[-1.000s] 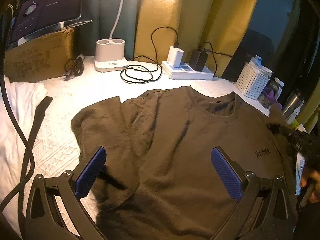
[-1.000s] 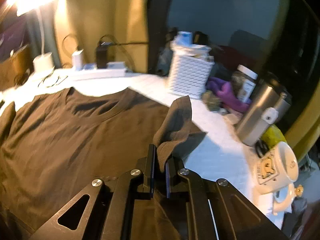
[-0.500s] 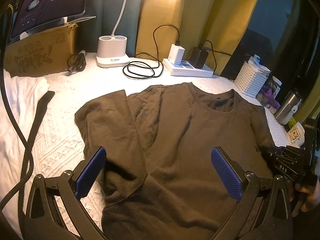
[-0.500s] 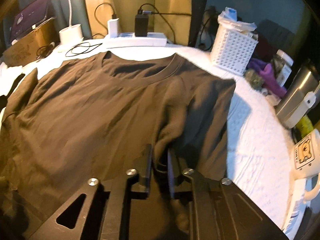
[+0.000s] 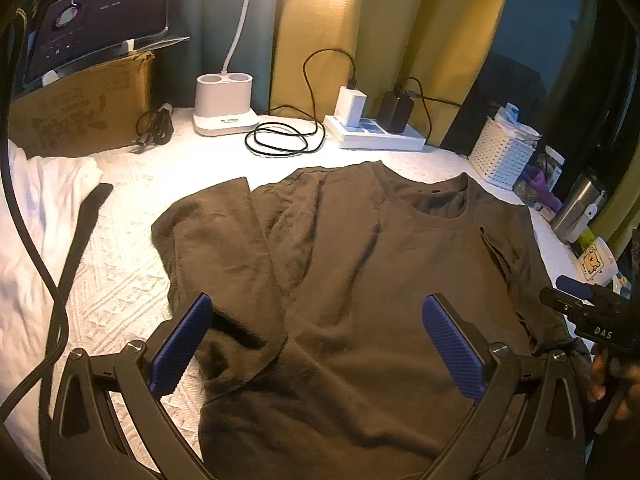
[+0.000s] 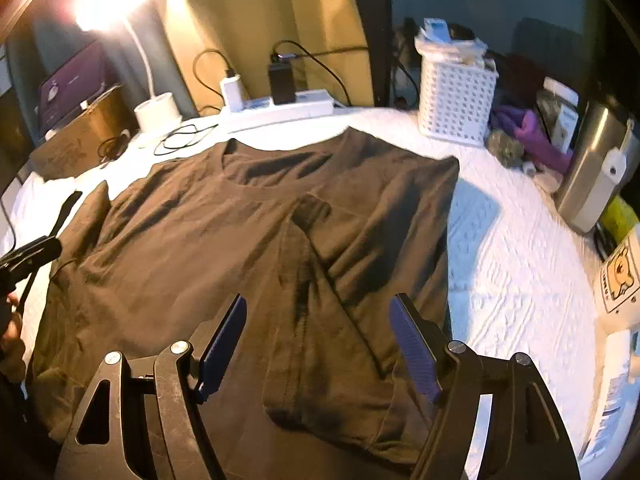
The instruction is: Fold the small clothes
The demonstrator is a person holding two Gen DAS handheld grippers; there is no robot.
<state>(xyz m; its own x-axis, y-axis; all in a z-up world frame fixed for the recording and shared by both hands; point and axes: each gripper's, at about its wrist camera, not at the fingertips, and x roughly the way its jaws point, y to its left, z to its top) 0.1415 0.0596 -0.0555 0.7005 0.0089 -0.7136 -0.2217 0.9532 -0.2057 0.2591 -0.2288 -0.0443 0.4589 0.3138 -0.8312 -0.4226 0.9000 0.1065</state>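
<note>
Each wrist camera looks forward and steeply down along its own tongs, close above the brown T-shirt (image 5: 360,280). Both views share the T-shirt and the power strip (image 6: 280,110).

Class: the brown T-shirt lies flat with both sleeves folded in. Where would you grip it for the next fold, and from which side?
Probably the hem corners nearest the cameras, from the near side: the T-shirt lies collar-away, so its bottom edge can lift toward the collar.

Lit lamp (image 6: 116,4), yellow curtains (image 5: 320,32), perhaps dark window (image 6: 480,4).
</note>
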